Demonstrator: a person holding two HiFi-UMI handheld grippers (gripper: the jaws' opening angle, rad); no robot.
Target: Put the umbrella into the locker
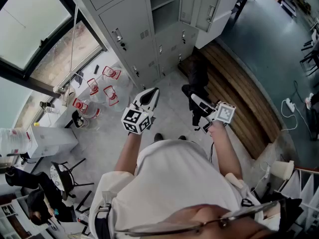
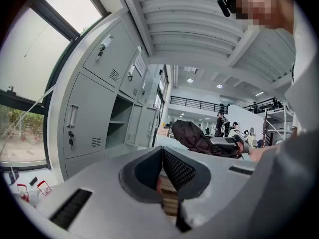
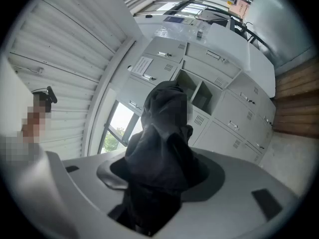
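Head view looks down on one bank of grey lockers with one compartment standing open, a shelf across it. One person in a white top stands on the floor before the bank, holding two tongs. One folded black umbrella hangs roughly level above the floor, outside the lockers and pointing towards them. The right tongs are clamped on it. The left tongs have their jaws pressed together, with nothing between them. About four clear red-labelled containers sit at the floor's window edge, near the bank's end.
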